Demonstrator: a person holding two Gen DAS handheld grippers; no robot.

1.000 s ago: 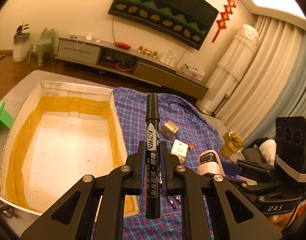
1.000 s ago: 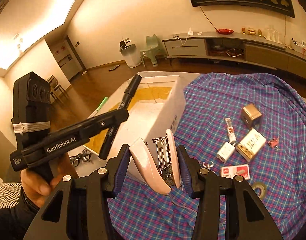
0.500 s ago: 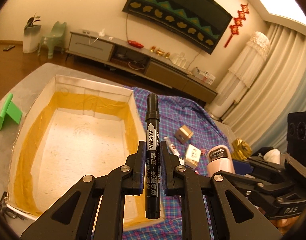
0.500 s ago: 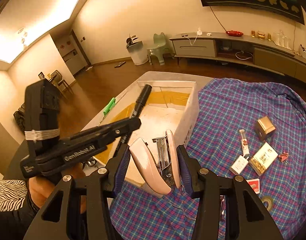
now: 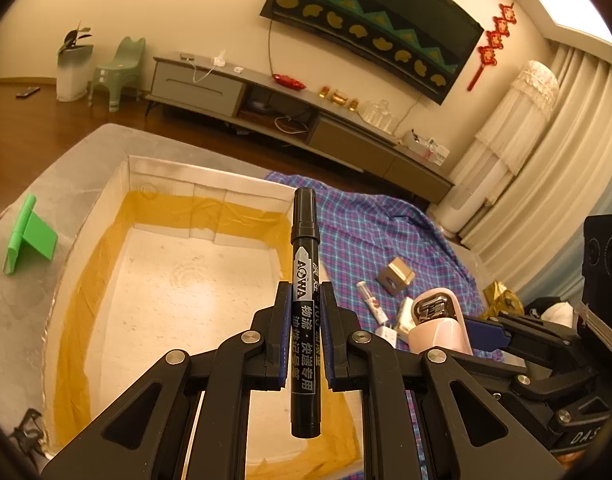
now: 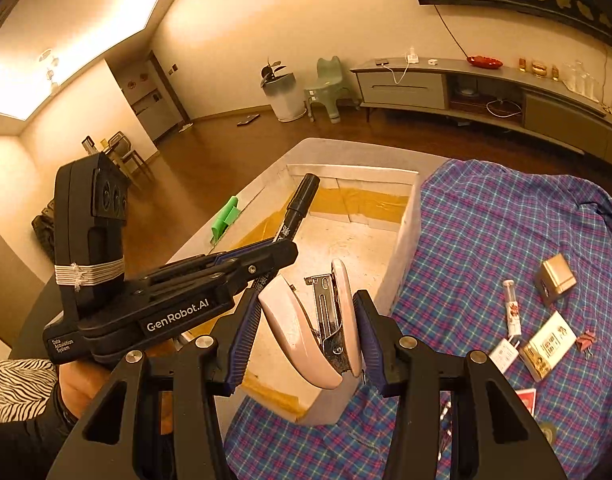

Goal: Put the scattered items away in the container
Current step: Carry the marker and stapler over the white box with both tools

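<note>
Both tools advanced over box (image 5: pixel 210 176); marker (image 5: pixel 305 304), stapler (image 6: pixel 318 320) clamped.

The box (image 5: pixel 210 192) is lying open-topped, its pale floor bare (only yellow tape lining the walls). The left gripper (image 6: pixel 280 248) is hanging over it, crowding the right gripper (image 6: pixel 306 320) just beside the near wall.

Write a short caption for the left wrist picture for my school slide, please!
Left gripper clamps a black marker above the empty white box, ready for tidying.
</note>
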